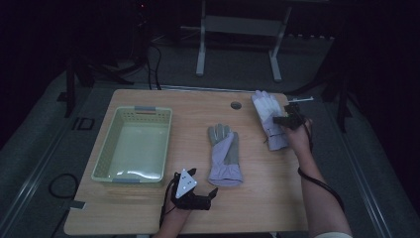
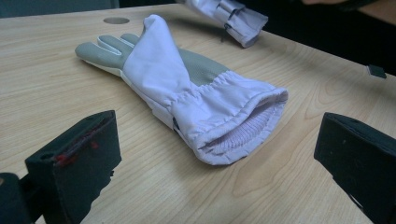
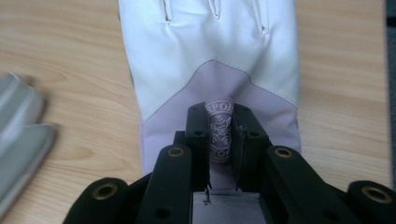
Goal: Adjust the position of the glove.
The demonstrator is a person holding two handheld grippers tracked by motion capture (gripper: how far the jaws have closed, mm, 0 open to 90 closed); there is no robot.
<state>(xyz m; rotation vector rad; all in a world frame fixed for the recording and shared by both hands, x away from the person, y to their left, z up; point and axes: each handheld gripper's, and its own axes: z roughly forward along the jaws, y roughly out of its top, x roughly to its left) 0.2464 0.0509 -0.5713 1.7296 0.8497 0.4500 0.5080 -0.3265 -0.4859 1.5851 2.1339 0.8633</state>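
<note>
Two pale lilac and white gloves are on the wooden table (image 1: 148,208). One glove (image 1: 224,153) (image 2: 187,88) lies flat at the middle, palm side grey, cuff toward me. My left gripper (image 1: 210,194) (image 2: 219,163) rests on the table just in front of that cuff, jaws wide apart and nothing between them. The second glove (image 1: 270,119) (image 3: 210,60) is at the far right. My right gripper (image 1: 280,119) (image 3: 219,135) is shut on it, pinching a fold of the lilac back with a round logo between the pads. Its cuff end (image 2: 238,21) hangs lifted off the table.
A pale green plastic basket (image 1: 132,146) stands at the left of the table, with nothing in it. A round cable hole (image 1: 236,105) sits near the far edge. A metal stand (image 1: 237,44) is on the floor beyond the table.
</note>
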